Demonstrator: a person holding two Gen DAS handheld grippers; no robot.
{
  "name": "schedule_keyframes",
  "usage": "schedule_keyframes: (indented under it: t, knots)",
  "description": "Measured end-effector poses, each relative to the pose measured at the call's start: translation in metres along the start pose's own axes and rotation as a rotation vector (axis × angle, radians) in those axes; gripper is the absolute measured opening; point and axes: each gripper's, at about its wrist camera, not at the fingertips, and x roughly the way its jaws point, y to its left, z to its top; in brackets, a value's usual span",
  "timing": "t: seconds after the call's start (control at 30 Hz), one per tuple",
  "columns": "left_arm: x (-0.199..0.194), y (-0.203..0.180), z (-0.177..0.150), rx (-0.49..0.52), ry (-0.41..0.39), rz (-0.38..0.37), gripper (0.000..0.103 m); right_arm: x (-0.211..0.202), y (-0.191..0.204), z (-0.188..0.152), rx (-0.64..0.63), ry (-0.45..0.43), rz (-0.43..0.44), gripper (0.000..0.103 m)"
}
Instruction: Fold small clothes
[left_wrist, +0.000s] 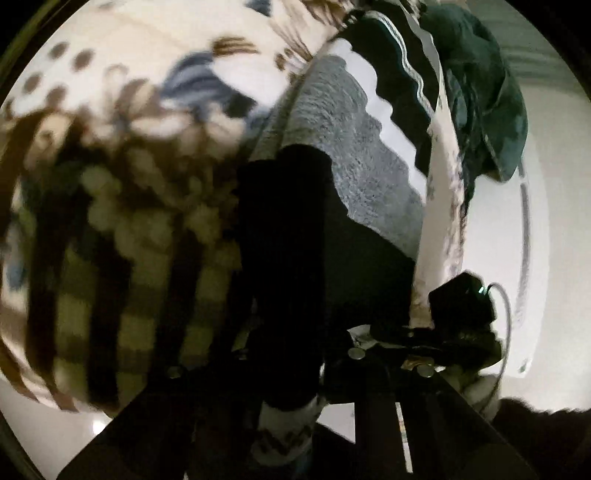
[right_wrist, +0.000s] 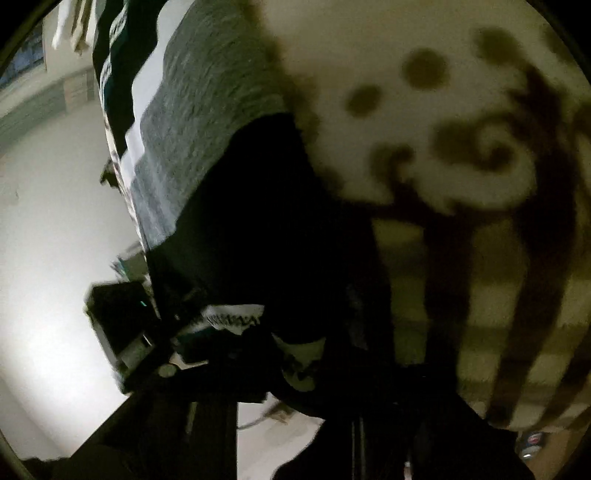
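Dark fabric, a black garment (left_wrist: 291, 236) with a white patterned band (left_wrist: 284, 432) at its near end, is filling the foreground of both wrist views and draping over the tools. It is lying on a bed, across a grey textured towel (left_wrist: 354, 147) and a cream spread (left_wrist: 122, 122) printed with brown dots and stripes. More dark clothes (left_wrist: 480, 103) are piling up at the far edge.

Both the left gripper (left_wrist: 295, 369) and the right gripper (right_wrist: 295, 354) are showing their fingers drawn nearly together, with black cloth bunched right at the tips; whether the pads are actually pinching it is too dark to tell.

My judgement: the garment is light, limp and floppy, likely to sag and slide on the spread, so it is best taken at the banded hem or a corner, one tool on each side.
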Motion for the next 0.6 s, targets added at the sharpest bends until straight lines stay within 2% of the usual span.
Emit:
schedule_keyframes:
  t: [0.1, 0.3, 0.47, 0.53, 0.6]
  knots:
    - [-0.02, -0.003, -0.003, -0.033, -0.031, -0.052, 0.012, -0.01, 0.007, -0.007, -0.017, -0.026, 0.031, 0.011]
    - [-0.074, -0.044, 0.006, -0.004, -0.129, -0.142, 0.011, -0.05, 0.047, -0.022, -0.074, -0.096, 0.119, 0.011]
    - [-0.098, -0.094, 0.044, 0.058, -0.239, -0.197, 0.011, -0.092, 0.107, -0.012, -0.156, -0.199, 0.185, 0.011]
    - [-0.101, -0.117, 0.075, 0.079, -0.291, -0.239, 0.011, -0.1, 0.137, 0.0, -0.184, -0.241, 0.203, 0.011]
    - [-0.099, -0.133, 0.102, 0.102, -0.322, -0.244, 0.011, -0.129, 0.163, 0.02, -0.219, -0.296, 0.222, 0.011]
